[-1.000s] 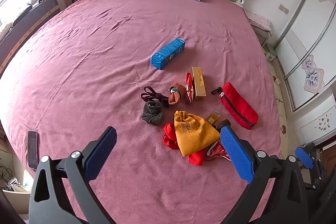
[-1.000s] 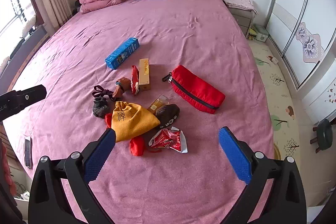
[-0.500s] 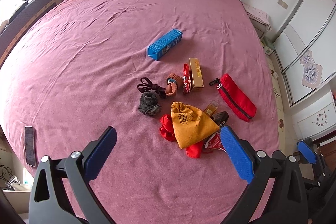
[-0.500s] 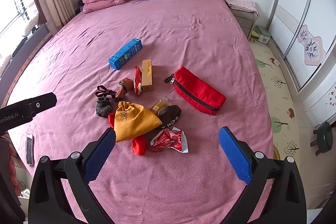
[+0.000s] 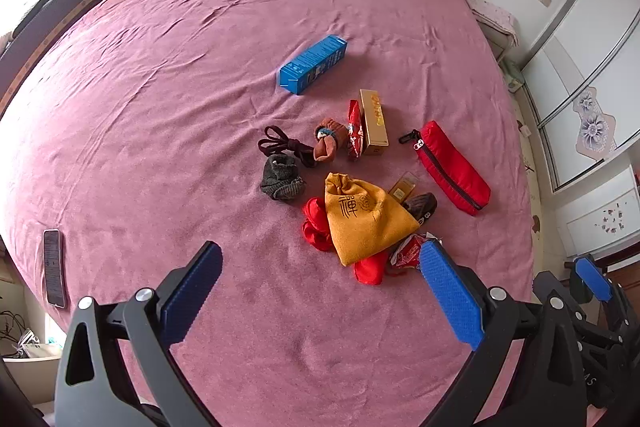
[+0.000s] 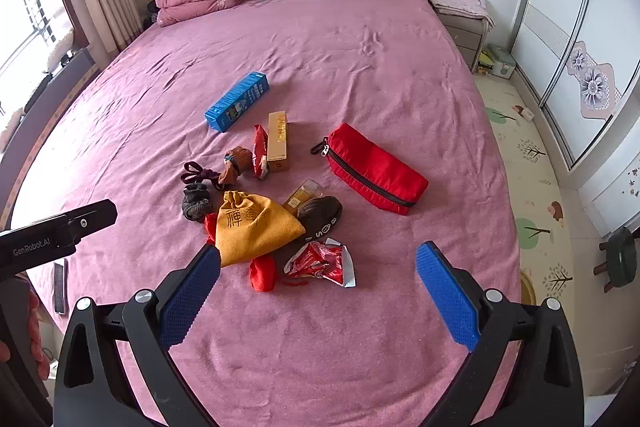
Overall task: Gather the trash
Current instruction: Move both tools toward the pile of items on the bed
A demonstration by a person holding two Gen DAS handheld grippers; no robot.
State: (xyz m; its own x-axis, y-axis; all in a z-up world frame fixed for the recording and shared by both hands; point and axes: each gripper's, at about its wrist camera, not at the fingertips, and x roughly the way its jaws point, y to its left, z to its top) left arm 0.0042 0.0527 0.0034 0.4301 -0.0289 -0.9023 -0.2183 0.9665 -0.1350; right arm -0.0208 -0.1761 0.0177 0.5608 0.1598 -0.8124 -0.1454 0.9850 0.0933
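A: Hovering over the near end of the pink-covered bed (image 6: 360, 27), both claws are spread wide and hold nothing. The right claw (image 6: 318, 277) has the crumpled red-and-silver foil wrapper (image 6: 320, 263) lying almost straight ahead, between its blue pads and a little toward the left one.

B: And the left claw (image 5: 320, 283)?

A: From there the same wrapper (image 5: 408, 253) sits off to the right, half hidden behind the right pad and tucked against the mustard-yellow drawstring cloth pouch (image 5: 366, 219). So I judge the right claw the nearer and better placed.

B: How does the wrapper lie?

A: Flat on the cover, its longer side running roughly across the right claw's gap, slanting away to the right. A small red fabric bundle (image 6: 263, 274) is just beside it on the left, and a dark brown rolled sock (image 6: 322, 215) just beyond.

B: Other trash?

A: Probably the red snack packet (image 6: 260, 151) standing against the long gold cardboard box (image 6: 278, 141), farther ahead. The red zippered fabric case (image 6: 374, 169) lies ahead and right, well apart from the wrapper.
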